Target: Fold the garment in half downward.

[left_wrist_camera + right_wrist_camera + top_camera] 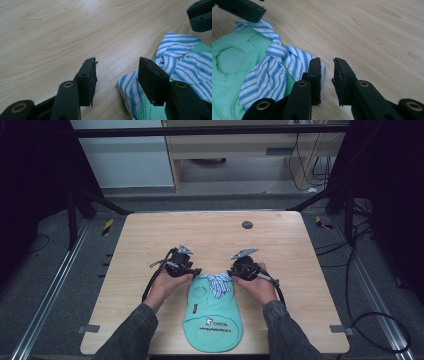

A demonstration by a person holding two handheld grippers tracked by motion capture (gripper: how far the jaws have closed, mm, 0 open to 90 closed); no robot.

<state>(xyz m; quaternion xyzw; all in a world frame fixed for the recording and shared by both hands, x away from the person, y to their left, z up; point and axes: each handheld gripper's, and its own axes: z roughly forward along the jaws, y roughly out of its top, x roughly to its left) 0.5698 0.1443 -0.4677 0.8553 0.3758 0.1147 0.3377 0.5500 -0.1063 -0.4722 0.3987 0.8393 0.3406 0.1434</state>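
The pale wood-grain table (pixel 150 250) carries, near its six o'clock edge, a small mint-green knitted pet garment with a blue-and-white striped shirt collar and a printed logo (pixel 212 317); it lies flat, collar end toward twelve o'clock and the logo end toward the person. A small dark round disc (pixel 247 225) sits well apart at twelve o'clock on the table. The two hands flank the collar, the left gripper (pixel 196 271) at about ten o'clock of the garment and the right gripper (pixel 231 272) at about two o'clock. In the left gripper view the left gripper (pixel 117 75) has its jaws about half apart with bare table between them, and the striped collar (pixel 175 62) lies just beside the right-hand jaw, not pinched. In the right gripper view the right gripper (pixel 327 75) shows only a narrow gap; the striped cloth (pixel 274 72) reaches the near jaw, and whether a corner is caught I cannot quite tell, though the gap itself looks empty. I judge the step in hand to be taking hold of the collar corners, one in each claw. The next move calls for each claw to straddle its corner of fabric and close firmly before any lifting or spreading.
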